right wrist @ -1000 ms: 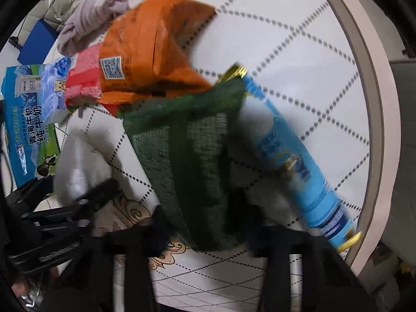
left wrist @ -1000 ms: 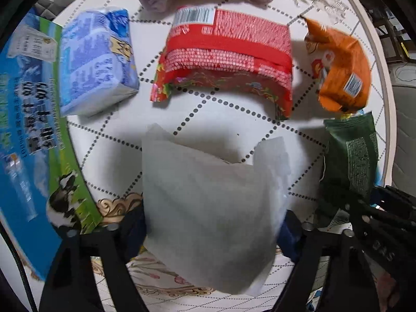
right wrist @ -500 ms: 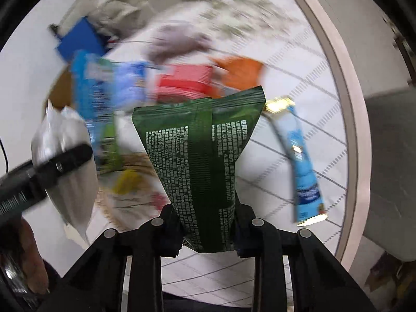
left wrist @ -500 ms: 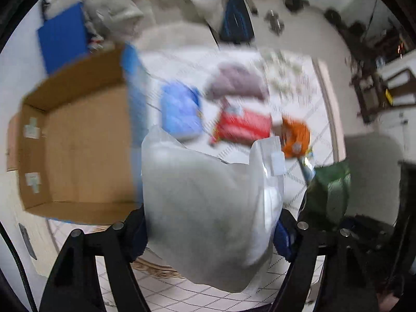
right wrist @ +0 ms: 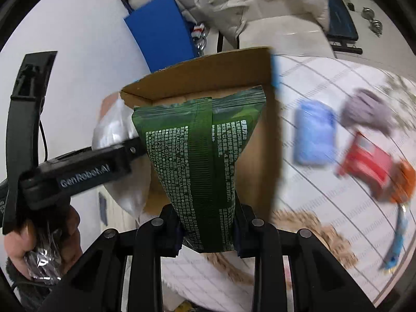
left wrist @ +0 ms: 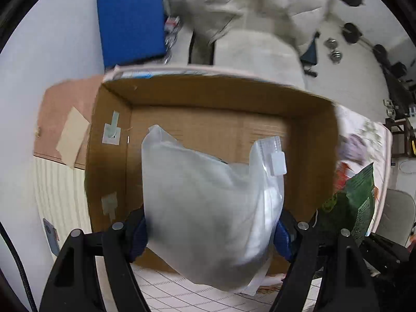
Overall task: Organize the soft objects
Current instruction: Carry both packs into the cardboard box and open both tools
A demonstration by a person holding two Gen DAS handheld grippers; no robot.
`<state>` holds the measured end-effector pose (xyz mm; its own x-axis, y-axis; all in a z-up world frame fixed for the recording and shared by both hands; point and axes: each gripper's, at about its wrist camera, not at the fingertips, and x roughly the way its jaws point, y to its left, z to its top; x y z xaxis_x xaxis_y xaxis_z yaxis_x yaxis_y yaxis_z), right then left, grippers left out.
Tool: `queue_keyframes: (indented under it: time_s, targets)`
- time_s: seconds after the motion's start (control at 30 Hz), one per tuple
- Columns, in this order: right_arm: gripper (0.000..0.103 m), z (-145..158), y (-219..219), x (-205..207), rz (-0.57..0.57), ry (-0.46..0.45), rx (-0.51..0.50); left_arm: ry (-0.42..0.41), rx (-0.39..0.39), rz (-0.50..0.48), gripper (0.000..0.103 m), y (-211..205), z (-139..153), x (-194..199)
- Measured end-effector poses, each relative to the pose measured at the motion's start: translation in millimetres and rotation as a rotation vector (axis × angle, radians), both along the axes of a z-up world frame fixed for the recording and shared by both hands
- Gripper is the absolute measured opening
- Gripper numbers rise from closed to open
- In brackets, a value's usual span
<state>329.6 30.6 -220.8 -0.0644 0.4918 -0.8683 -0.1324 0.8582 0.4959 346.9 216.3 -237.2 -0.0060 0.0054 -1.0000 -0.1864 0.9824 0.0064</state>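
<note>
Two grippers each hold a soft pack in front of the open brown cardboard box (left wrist: 208, 130). The left gripper (left wrist: 212, 230) has its jaws pinching a frosted white plastic pouch (left wrist: 208, 195) with a slider zip, held over the box's opening. The right gripper (right wrist: 208, 230) has its jaws clamped on a dark green foil packet (right wrist: 200, 156) covered in small white print, too fine to read. "GenRobot.AI" is printed on the left gripper's arm in the right wrist view.

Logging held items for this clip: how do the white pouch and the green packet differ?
The white pouch is translucent and unprinted with a slider tab; the green packet is opaque, covered in white print. The pouch bulges; the packet looks flatter. Both are clamped upright before the cardboard box.
</note>
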Motion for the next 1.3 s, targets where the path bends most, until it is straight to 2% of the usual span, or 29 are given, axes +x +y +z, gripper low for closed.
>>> queue_keyframes:
  time_s: [0.2,0.33,0.43,0.6,0.63,0.67,0.8,0.83,0.87,0.97,1.1,1.3]
  targets:
    - [0.031,-61.7,74.7,42.6,0.028,0.054,-0.104,0.110,-0.056,0.018,0.077,32.7,-58.5,30.7]
    - [0.031,-88.2,91.4,52.7,0.028,0.073,-0.145,0.135,-0.068,0.020,0.079,40.6,-72.1,36.5]
    - [0.031,-94.0,100.6,56.7,0.030,0.081,-0.155,0.158,-0.097,0.005,0.080,40.7,-82.5,39.5]
    - [0.032,-97.7,111.9,61.4,0.037,0.067,-0.220,0.202,-0.101,-0.035,0.081,37.8,-95.0,41.9]
    - [0.032,-96.9,113.8,60.9,0.041,0.062,-0.229,0.200,-0.096,-0.050,0.082,36.3,-94.1,42.1]
    - [0.037,-95.6,116.3,60.0,0.049,0.059,-0.240,0.196,-0.094,-0.066,0.082,34.4,-92.0,41.7]
    - [0.076,-85.5,122.6,47.4,0.068,0.064,-0.259,0.172,-0.114,-0.053,0.090,39.0,-80.8,41.3]
    - [0.079,-85.4,121.9,47.2,0.072,0.062,-0.268,0.159,-0.120,-0.045,0.092,40.8,-75.4,39.6]
    - [0.081,-77.7,122.6,43.7,0.074,0.057,-0.277,0.146,-0.119,-0.040,0.101,41.6,-70.6,38.4]
    - [0.084,-63.7,110.2,33.8,0.079,0.050,-0.302,0.097,-0.114,-0.017,0.102,48.0,-50.8,29.2]
    - [0.103,-45.8,102.0,26.1,0.090,0.011,-0.327,0.022,-0.108,0.021,0.102,58.1,-22.1,12.4]
    - [0.103,-12.4,87.1,-2.8,0.079,-0.095,-0.365,-0.089,-0.037,0.019,0.102,55.3,14.8,-20.8]
